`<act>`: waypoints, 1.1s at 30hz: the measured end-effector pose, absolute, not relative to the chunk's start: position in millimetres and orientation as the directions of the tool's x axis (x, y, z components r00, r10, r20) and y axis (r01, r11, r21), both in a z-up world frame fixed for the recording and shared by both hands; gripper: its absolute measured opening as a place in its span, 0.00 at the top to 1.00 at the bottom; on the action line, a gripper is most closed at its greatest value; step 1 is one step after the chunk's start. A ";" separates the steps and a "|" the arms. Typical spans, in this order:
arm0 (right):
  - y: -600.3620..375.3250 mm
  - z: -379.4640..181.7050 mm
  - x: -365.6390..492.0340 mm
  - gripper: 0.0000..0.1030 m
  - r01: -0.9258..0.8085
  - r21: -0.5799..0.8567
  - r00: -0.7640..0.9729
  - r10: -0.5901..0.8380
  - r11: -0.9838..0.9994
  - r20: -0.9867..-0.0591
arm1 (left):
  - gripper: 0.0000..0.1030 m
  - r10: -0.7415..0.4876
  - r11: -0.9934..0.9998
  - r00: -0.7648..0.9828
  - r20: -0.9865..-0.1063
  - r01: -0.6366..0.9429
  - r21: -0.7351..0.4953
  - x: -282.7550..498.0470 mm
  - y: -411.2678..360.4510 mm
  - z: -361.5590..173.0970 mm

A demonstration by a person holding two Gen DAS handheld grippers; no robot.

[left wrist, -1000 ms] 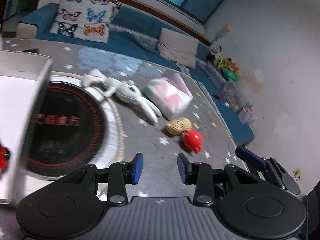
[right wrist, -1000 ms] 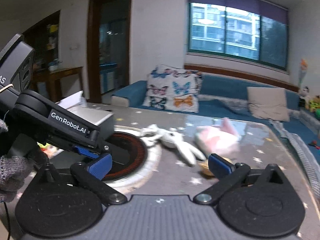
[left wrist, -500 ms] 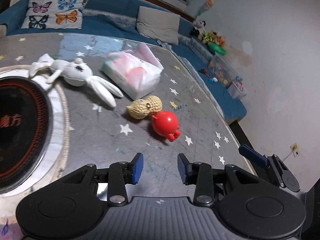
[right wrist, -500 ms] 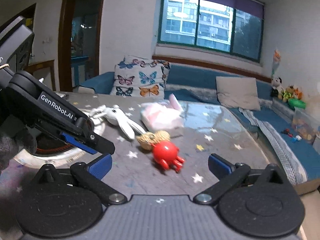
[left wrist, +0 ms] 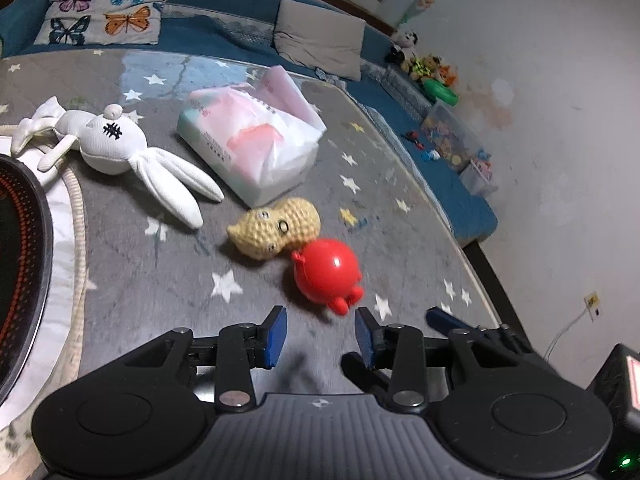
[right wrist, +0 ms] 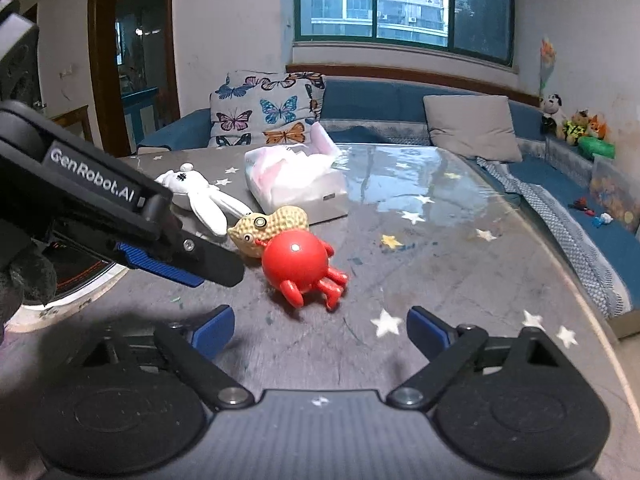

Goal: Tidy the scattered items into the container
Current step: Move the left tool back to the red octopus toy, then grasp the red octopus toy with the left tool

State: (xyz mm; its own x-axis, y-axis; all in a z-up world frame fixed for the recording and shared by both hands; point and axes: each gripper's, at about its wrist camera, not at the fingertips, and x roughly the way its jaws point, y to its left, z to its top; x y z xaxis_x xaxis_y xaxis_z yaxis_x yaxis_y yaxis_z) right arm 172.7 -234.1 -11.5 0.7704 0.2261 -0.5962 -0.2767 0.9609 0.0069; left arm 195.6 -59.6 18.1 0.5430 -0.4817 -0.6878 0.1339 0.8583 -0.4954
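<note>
A red round toy with small legs (left wrist: 327, 276) lies on the grey star-patterned table (left wrist: 152, 276), touching a tan peanut toy (left wrist: 275, 232). A white plush rabbit (left wrist: 120, 152) and a soft tissue pack (left wrist: 256, 144) lie farther back. My left gripper (left wrist: 320, 334) is open and empty, its tips just short of the red toy. My right gripper (right wrist: 320, 326) is open and empty, close in front of the red toy (right wrist: 298, 266); the peanut (right wrist: 272, 230), rabbit (right wrist: 200, 192) and tissue pack (right wrist: 296, 184) lie behind. The left gripper's body (right wrist: 120, 216) crosses the right wrist view. The container is out of view.
A round black hotplate on a white mat (left wrist: 24, 240) sits at the table's left. The table's right edge (left wrist: 472, 264) drops to a blue sofa (right wrist: 560, 184) with cushions and toy boxes. A butterfly pillow (right wrist: 268, 110) rests behind the table.
Both grippers have swung right, away from the white container and hotplate, and moved closer to the red toy and peanut. Both stay open and empty.
</note>
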 end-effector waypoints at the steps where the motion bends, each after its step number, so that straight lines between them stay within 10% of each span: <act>1: -233.1 -12.6 177.5 0.09 -0.279 0.006 0.769 0.227 0.960 -0.598 | 0.61 -0.488 0.852 0.543 -0.683 0.127 -0.508 199.8 -58.5 17.0; 18: -219.3 -23.3 235.4 0.16 -0.424 0.040 0.700 0.355 0.905 -0.619 | 0.61 -0.524 0.803 0.549 -0.652 0.062 -0.593 230.6 -49.7 -4.8; 33: -218.2 -28.5 231.7 0.51 -0.402 0.080 0.673 0.354 0.912 -0.649 | 0.61 -0.543 0.790 0.540 -0.643 0.068 -0.610 231.5 -55.5 -6.6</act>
State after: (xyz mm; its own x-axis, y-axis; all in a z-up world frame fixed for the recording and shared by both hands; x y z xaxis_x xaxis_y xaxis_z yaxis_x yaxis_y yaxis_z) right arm 231.7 -218.2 -28.5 0.6732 0.3538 -0.6493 -0.4021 0.9121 0.0801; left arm 231.5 -55.5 -6.6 0.5398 -0.5431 -0.6431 0.0679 0.7896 -0.6099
